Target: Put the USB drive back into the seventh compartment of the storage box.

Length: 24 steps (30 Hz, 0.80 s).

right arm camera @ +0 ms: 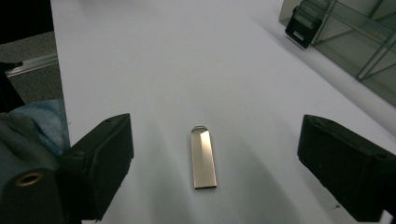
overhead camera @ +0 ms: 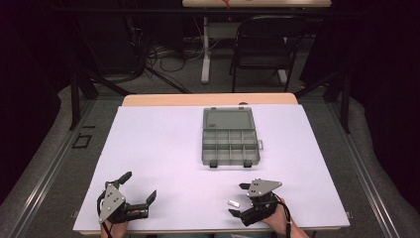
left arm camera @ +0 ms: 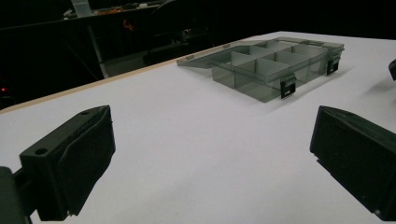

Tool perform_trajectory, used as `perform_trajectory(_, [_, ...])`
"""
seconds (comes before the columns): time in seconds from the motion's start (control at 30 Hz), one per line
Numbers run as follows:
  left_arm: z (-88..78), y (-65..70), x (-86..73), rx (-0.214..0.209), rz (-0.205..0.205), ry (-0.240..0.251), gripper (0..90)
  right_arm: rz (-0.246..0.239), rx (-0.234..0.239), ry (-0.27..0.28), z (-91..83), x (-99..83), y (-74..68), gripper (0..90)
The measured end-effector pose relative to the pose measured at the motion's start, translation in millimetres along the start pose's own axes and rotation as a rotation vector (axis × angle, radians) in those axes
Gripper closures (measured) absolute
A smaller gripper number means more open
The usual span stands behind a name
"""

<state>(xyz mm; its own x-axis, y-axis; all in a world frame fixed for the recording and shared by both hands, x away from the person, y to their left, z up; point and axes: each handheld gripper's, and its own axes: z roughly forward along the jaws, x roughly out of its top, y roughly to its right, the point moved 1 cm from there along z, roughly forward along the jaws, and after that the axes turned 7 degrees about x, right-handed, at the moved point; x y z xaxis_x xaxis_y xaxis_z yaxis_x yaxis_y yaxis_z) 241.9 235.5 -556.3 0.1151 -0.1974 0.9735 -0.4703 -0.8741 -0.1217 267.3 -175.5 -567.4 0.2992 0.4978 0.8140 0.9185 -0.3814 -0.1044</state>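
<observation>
Lying flat on the white counter (right arm camera: 177, 56), the small silver metal USB stick (right arm camera: 203, 157) is sitting untouched between the right gripper's (right arm camera: 215, 168) wide-apart jaws; the left gripper (left arm camera: 210, 163) is resting open.

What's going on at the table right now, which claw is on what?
A person holds a claw in each hand at a white table. The right claw sits low with its open jaws on either side of a small flat silver metal stick, not yet pinching it. The left claw is open over bare tabletop. An open grey translucent plastic compartment box waits farther back, lid folded flat.
</observation>
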Motion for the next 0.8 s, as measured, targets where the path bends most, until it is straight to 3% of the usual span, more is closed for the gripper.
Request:
perform_trajectory(0.17, [0.9,0.3,-0.3,-0.003,0.003,-0.011,0.1,0.002,0.000,-0.009,0.9,-2.4,2.2,24.2])
perform_trajectory(0.3, [1.1,0.1,-0.5,-0.003,0.003,-0.016,0.2,0.006,-0.003,-0.035,2.9,-4.6,2.5,40.5])
perform_trajectory(0.37, [1.0,0.0,-0.6,-0.002,0.001,-0.015,0.1,0.009,-0.004,-0.039,3.6,-4.9,2.0,43.8])
perform_trajectory(0.4, [0.7,-0.3,-0.6,-0.001,0.003,-0.015,0.1,0.005,0.002,-0.050,4.0,-5.5,0.8,50.4])
perform_trajectory(0.8, [0.6,-0.5,-0.7,-0.001,0.004,-0.018,0.1,-0.024,0.014,-0.065,5.2,-6.3,-3.3,69.6])
